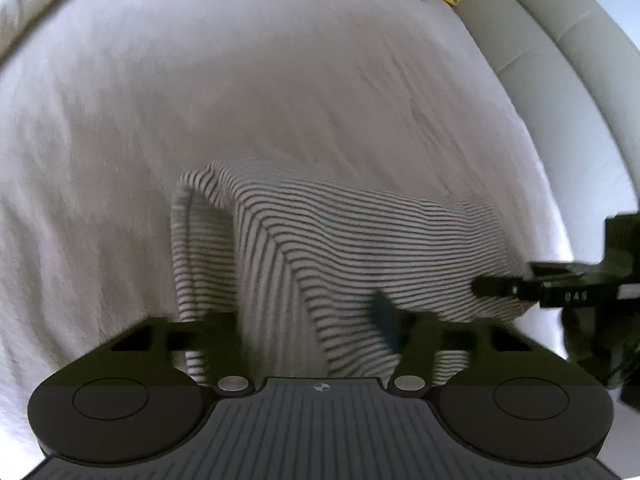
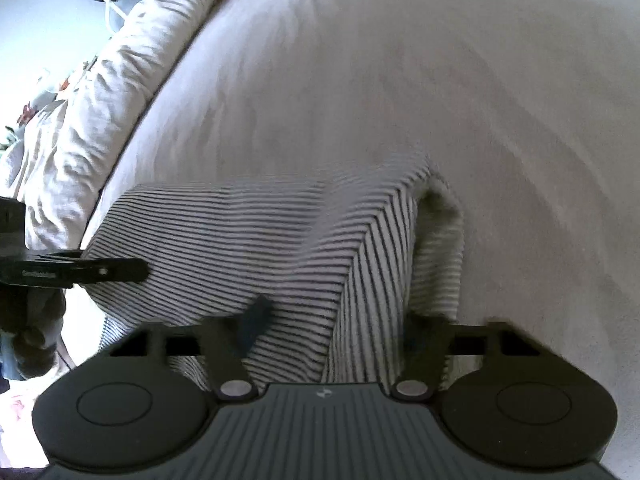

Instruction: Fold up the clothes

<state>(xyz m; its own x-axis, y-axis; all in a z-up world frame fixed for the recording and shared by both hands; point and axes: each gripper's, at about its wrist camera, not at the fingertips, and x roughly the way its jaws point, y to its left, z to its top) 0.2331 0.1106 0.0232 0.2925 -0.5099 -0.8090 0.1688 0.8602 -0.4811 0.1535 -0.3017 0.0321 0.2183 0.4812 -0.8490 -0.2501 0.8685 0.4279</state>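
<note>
Both tongs (image 1: 316, 320) (image 2: 328, 320) grip the striped garment (image 1: 340, 240) above the bed (image 1: 200, 100).

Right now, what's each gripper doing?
Left gripper: shut on the striped shirt.
Right gripper: shut on the same shirt.

Soft, even daylight washes over the white bed (image 1: 280, 100) in both wrist views, brightest toward its far edges, where the sofa cushion (image 1: 580, 80) nearly blows out. Motion blur smears the striped garment (image 1: 340, 240) lying on the bed and the sheet's creases. Fisheye distortion bows the bed's outline; corners vignette dark. Shadows under the garment seem faint.
</note>
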